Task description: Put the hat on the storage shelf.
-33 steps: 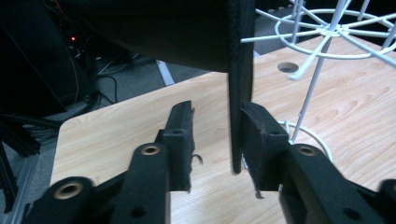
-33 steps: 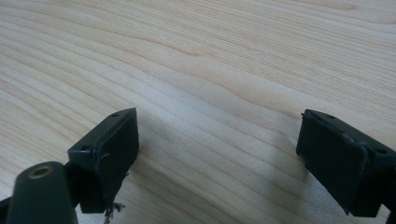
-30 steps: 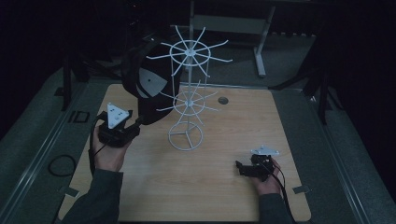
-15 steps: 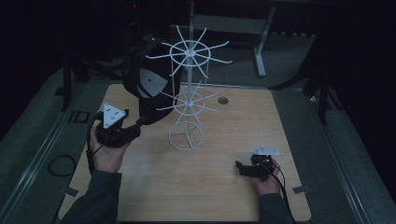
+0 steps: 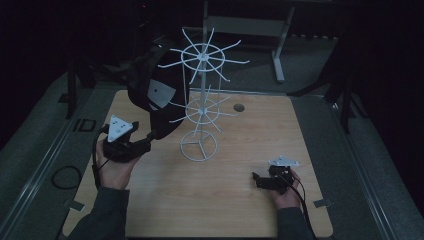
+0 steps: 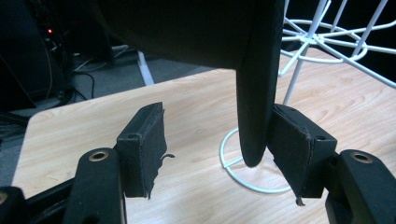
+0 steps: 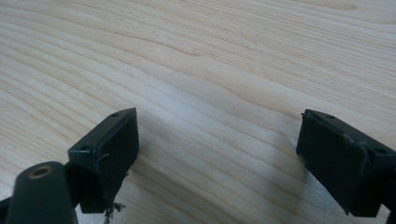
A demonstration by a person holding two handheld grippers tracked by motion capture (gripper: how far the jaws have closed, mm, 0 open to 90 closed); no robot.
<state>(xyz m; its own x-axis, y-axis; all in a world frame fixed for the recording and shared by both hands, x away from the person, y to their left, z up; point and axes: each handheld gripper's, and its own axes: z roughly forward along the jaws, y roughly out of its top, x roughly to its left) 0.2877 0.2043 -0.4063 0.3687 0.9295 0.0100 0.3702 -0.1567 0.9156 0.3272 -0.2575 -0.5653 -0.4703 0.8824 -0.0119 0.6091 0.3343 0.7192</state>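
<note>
Black cap (image 5: 150, 97) hanging on white wire rack (image 5: 200, 107) near tabletop's (image 5: 240, 210) far-left corner, left gripper (image 5: 145, 141) just opened wide, brim between its pads, right gripper (image 5: 256, 180) wide, empty

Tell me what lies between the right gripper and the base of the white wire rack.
Bare wooden table, as the high view shows: nothing sits between the right gripper and the rack's ring base.

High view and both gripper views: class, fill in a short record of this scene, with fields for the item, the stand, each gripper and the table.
item: black cap hanging on the stand
stand: white wire rack, upright on table
left gripper: jaws just opened; cap brim between them, touching one pad
right gripper: open, nothing held, low over the table
table: light wood
</note>
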